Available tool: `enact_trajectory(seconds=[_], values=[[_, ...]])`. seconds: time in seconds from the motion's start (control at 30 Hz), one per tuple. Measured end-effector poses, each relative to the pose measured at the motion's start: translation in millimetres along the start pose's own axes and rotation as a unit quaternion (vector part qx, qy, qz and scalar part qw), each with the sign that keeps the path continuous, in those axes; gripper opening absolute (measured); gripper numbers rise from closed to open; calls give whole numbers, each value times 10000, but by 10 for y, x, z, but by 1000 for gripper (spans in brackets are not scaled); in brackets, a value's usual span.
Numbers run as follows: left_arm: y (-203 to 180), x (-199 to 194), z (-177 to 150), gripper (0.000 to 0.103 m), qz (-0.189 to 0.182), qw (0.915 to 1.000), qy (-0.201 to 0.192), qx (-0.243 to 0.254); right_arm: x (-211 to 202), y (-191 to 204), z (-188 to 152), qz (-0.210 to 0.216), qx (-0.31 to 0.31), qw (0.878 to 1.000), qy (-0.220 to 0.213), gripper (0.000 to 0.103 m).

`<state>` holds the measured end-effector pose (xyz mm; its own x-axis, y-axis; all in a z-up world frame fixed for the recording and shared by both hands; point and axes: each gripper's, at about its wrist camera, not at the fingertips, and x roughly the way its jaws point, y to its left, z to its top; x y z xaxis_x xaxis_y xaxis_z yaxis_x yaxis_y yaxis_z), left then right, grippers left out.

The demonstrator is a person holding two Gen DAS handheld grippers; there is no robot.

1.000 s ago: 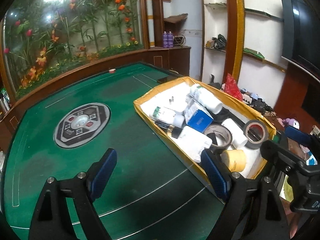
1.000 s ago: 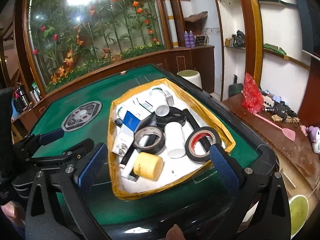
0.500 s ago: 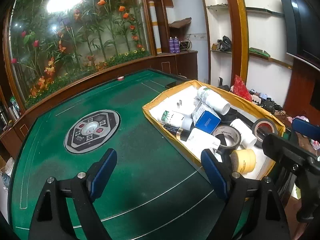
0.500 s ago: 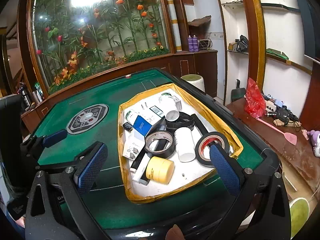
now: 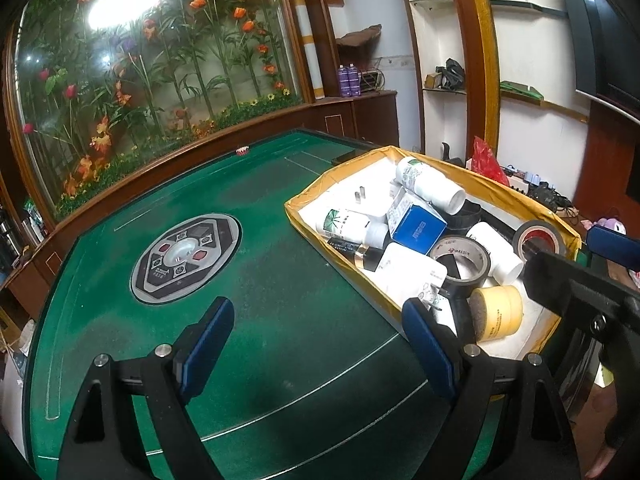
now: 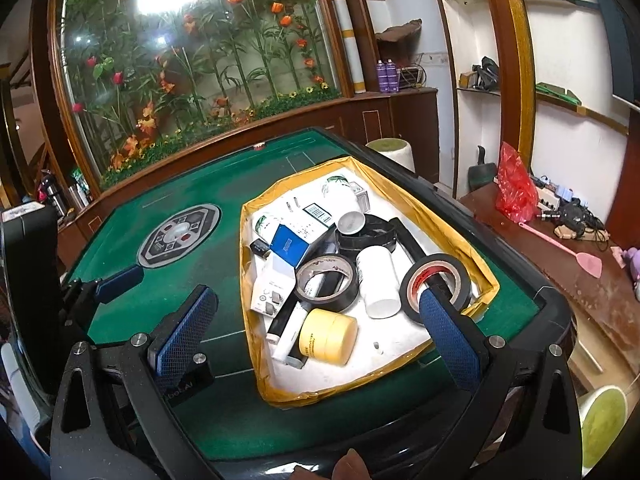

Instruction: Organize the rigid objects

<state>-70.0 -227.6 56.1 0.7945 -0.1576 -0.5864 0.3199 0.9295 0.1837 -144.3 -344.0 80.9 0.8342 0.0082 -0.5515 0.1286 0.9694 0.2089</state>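
A yellow-rimmed tray (image 6: 460,240) (image 5: 344,264) on the green table holds several objects: a yellow tape roll (image 6: 328,336) (image 5: 498,314), a black tape roll (image 6: 326,282) (image 5: 464,260), a red-cored black tape roll (image 6: 438,284) (image 5: 540,238), white bottles (image 6: 378,280) (image 5: 430,184) and a blue box (image 6: 290,246) (image 5: 418,230). My right gripper (image 6: 316,330) is open, above the tray's near end. My left gripper (image 5: 318,346) is open and empty over the felt left of the tray.
The green felt table (image 5: 260,280) has a round control panel (image 5: 186,256) at its middle. Its black raised edge (image 6: 552,312) runs on the right. A wooden bench with clutter (image 6: 568,248) and stools (image 6: 390,150) stand beyond.
Both grippers have risen and tilted a little, so the tray and table sit lower and farther in view. Both stay open and empty.
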Motion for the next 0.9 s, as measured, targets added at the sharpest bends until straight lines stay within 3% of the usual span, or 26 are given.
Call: enact_trajectory(seconds=[0.9], values=[[5,25,-9,86,156,9998,83,32,25,10,14,25,86,10000,-32,103]])
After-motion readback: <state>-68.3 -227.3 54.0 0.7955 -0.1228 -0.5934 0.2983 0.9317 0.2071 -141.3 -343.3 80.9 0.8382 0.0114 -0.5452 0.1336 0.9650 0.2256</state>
